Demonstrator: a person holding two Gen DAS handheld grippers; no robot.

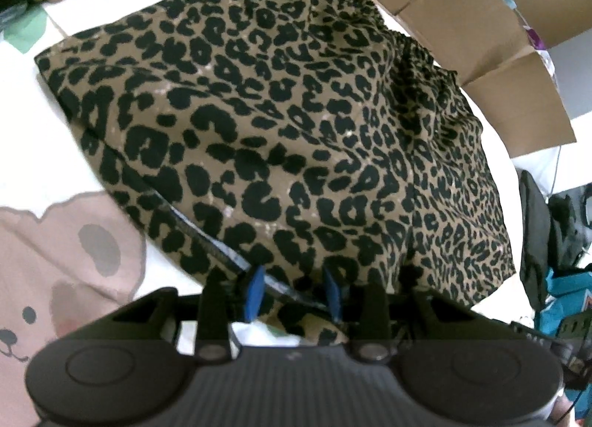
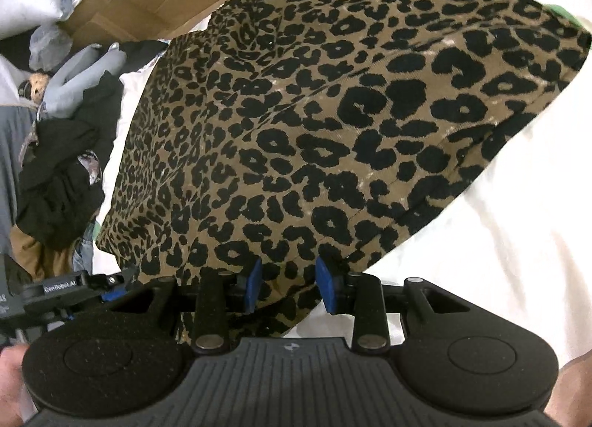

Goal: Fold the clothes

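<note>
Leopard-print fabric fills both wrist views, and every place below is told from this leopard-print garment (image 1: 296, 123). Nearest, at its near hem, the left gripper (image 1: 295, 293) has its blue pads (image 1: 255, 292) standing narrowly apart with the hem's edge running between them; whether they pinch the cloth or only straddle it I cannot tell. Further along that same near edge, the right gripper (image 2: 288, 288) likewise has its blue pads (image 2: 325, 288) a narrow gap apart with patterned cloth lying between them, and again I cannot tell if it is clamped. The garment lies spread, partly doubled over, on a white bedsheet (image 2: 462, 242). Beside the garment's left edge in the left view, the sheet bears a pink bear print (image 1: 55, 264). Beyond the garment's far side stand brown cardboard boxes (image 1: 473, 20). Off its other side, in the right view, lies a heap of dark clothes (image 2: 63, 168).
</note>
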